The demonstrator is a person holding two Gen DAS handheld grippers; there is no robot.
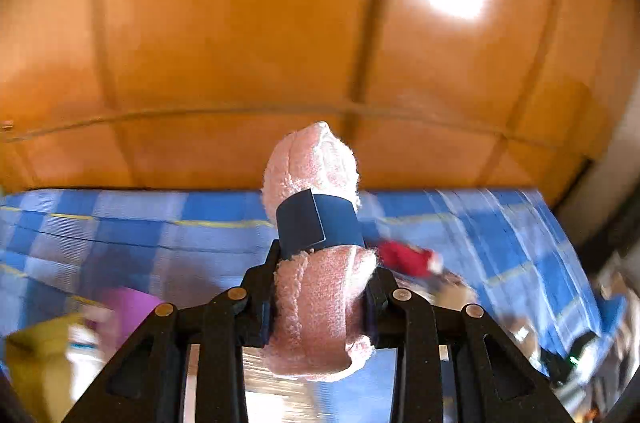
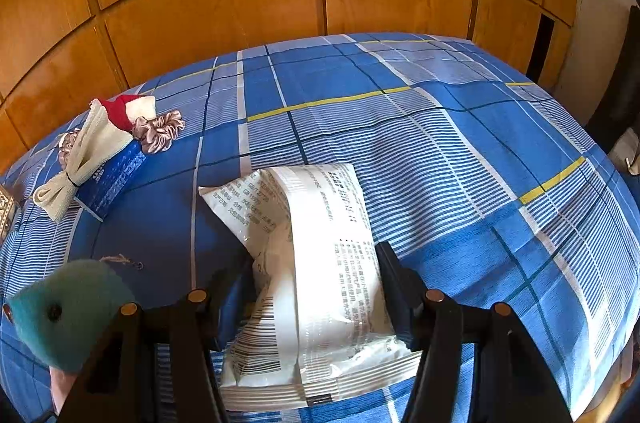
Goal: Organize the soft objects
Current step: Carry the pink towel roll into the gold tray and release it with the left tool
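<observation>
Two soft things gripped over the bed.
Left gripper fingers pinch the squashy pink towel roll below its band; right gripper fingers squeeze the light, slippery white packet mid-body.

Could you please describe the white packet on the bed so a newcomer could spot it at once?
On the blue plaid bedspread, look between the right gripper fingers. The white plastic packet lies there, clamped, the only glossy item, printed with black text and a barcode.
</observation>
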